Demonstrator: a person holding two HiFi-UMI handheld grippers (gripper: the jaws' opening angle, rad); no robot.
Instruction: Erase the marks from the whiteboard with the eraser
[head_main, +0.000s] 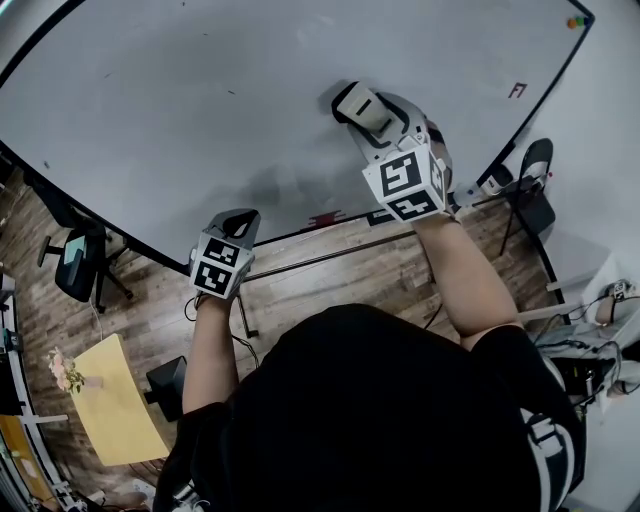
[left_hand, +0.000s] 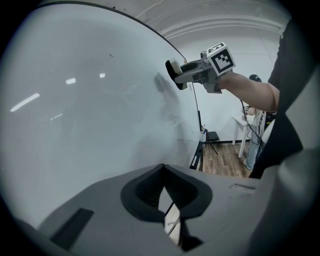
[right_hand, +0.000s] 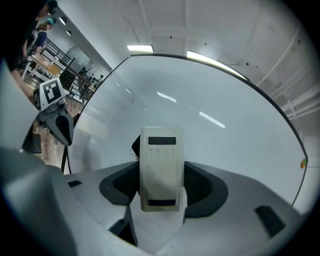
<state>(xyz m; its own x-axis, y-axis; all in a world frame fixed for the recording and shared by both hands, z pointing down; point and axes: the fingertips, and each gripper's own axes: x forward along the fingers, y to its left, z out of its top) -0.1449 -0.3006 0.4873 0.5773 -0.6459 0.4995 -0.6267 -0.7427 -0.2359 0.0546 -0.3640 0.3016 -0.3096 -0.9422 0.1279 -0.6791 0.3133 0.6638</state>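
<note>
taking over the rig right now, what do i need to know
Left claw: shut, empty, low by the bottom edge of the whiteboard.
Right claw: shut on the eraser, held at the board's middle right; whether it touches the surface cannot be told.
Done: most of the board looks clean.
Left: a small red mark near the board's right edge, to the right of the eraser, and a faint dark speck to its left.

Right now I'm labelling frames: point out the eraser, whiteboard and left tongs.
eraser (right_hand: 160, 170), right gripper view, middle of its back
whiteboard (head_main: 200, 110), head view, bare surface
left tongs (left_hand: 162, 167), left gripper view, where tips meet
</note>
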